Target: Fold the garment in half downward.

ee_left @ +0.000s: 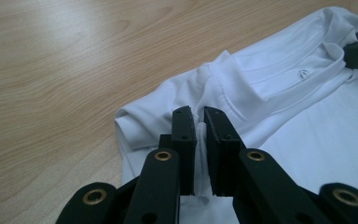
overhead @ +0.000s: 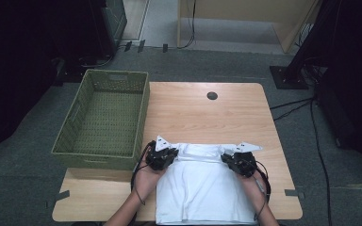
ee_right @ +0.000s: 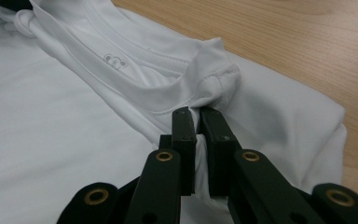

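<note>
Nearest to us, the folded white shirt [overhead: 200,188] lies flat on the counter [overhead: 202,113], at its near edge, with the collar end pointing away from us. We hold it at the 2 far corners. The left gripper [ee_left: 199,122] has its fingers [ee_left: 184,140] clamped on a pinch of cloth at the shoulder, just beside the collar, and the right gripper [ee_right: 195,120] does the same at the other shoulder, where the cloth bunches between its fingers [ee_right: 214,144]. In the high view the 2 grippers sit at the same line, with the collar between them.

Farther away and to the left, the green basket [overhead: 139,117] stands empty, its near corner close to the left gripper.

We judge that each pinch takes only the upper layers. If we lift now, the lower layers can hang down and the fold can open. If 1 hand rises faster than the other, the shirt can tilt and slide out of the weaker pinch. On the way to the basket, the hanging edge can catch on the rim.
</note>
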